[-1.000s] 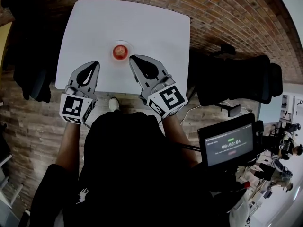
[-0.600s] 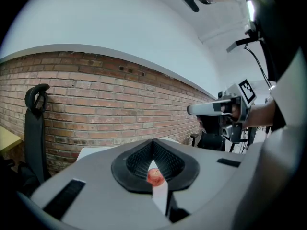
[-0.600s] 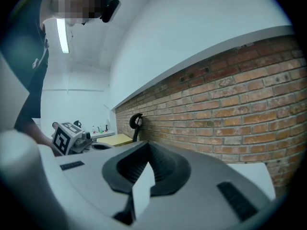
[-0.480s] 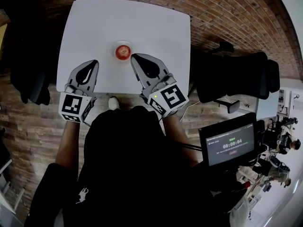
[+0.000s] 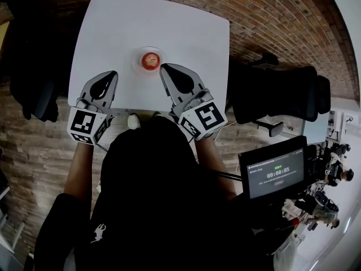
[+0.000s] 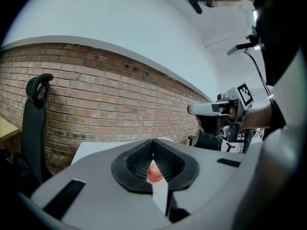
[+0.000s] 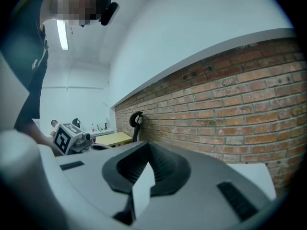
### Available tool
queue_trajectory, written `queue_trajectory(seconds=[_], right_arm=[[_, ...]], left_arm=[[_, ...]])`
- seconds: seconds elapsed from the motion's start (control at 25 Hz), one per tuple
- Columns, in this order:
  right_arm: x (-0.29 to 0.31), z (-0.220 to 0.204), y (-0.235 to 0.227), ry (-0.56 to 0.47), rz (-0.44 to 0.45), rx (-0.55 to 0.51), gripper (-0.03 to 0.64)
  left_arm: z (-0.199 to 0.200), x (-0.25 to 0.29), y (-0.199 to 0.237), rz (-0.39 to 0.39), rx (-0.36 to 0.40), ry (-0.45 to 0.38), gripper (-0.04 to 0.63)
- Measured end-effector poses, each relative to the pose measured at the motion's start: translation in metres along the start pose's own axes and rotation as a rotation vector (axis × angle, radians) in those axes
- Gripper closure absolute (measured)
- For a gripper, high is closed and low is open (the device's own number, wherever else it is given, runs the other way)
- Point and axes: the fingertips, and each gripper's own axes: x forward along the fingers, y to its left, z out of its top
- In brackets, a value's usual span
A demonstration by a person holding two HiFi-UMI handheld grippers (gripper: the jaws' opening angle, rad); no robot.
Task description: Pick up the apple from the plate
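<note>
A red apple [image 5: 150, 60] lies on a small clear plate [image 5: 139, 64] in the middle of a white table [image 5: 186, 33]. In the head view my left gripper [image 5: 111, 73] rests shut near the table's front edge, to the left of the plate and apart from it. Just right of the plate is my right gripper [image 5: 163, 68], also shut and empty, its tip close to the rim. In the left gripper view the apple [image 6: 154, 173] shows through the notch under the closed jaws of the left gripper [image 6: 153, 142]. No apple shows past the right gripper [image 7: 148, 144].
The table stands on a brick-patterned floor [image 5: 271, 21]. A black office chair [image 5: 282, 95] is at the table's right side, and a dark chair [image 5: 34, 89] at its left. A screen with a timer [image 5: 276, 174] sits low on the right.
My left gripper has drifted slightly leftward, away from the plate. The right gripper keeps its place beside the plate. Both stay shut.
</note>
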Motion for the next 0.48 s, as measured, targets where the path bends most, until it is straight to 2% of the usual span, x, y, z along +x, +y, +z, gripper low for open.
queue_trajectory(seconds=[0.32,0.48], right_arm=[[0.002,0.000,0.009,-0.005,0.030,0.004,0.615],[0.003,-0.002,0.006,-0.001,0.045,0.004,0.614]], left_arm=[[-0.006,-0.008,-0.006,-0.011,0.002,0.025,0.589],[-0.009,-0.009,-0.007,0.008,0.005,0.039,0.589]])
